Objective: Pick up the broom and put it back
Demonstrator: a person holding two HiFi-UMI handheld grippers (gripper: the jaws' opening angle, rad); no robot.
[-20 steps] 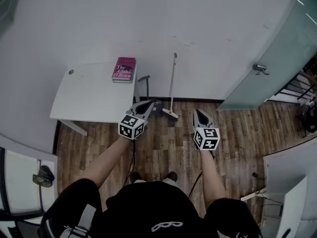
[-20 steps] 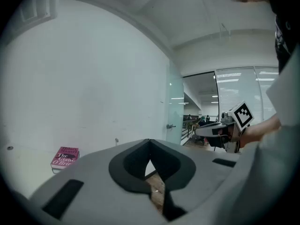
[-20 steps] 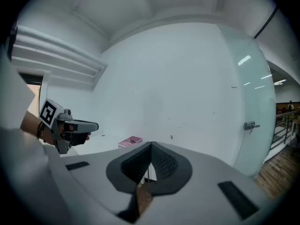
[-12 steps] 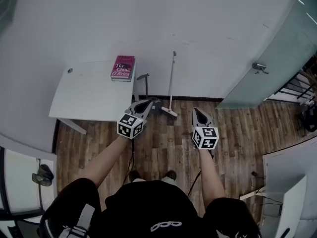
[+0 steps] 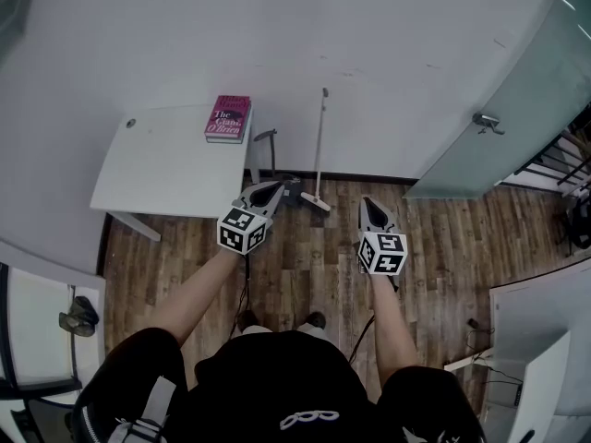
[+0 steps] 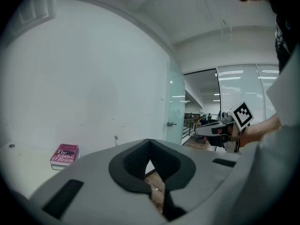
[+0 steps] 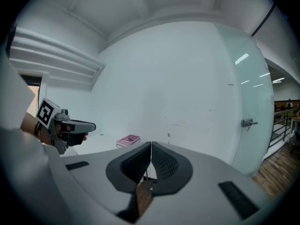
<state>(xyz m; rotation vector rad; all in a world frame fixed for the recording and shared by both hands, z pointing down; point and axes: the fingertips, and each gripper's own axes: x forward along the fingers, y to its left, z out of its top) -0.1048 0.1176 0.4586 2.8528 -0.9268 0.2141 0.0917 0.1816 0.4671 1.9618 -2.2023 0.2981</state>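
Observation:
The broom (image 5: 319, 155) leans upright against the white wall, its head (image 5: 317, 204) on the wood floor. Only the top of its handle (image 6: 116, 138) (image 7: 168, 135) shows above each gripper's body in the two gripper views. My left gripper (image 5: 278, 188) (image 6: 149, 142) is shut and empty, a short way left of the broom head. My right gripper (image 5: 368, 204) (image 7: 151, 144) is shut and empty too, a little right of the broom head. Both point toward the wall and touch nothing.
A white table (image 5: 157, 169) stands at the left with a pink book (image 5: 228, 118) (image 6: 64, 154) (image 7: 128, 140) on its far corner. A dark dustpan with an upright handle (image 5: 268, 150) stands between table and broom. A glass door (image 5: 503, 90) with a handle (image 5: 487, 124) is at the right.
The whole scene has slid slightly up in the head view. Both grippers stay shut and empty in about the same places.

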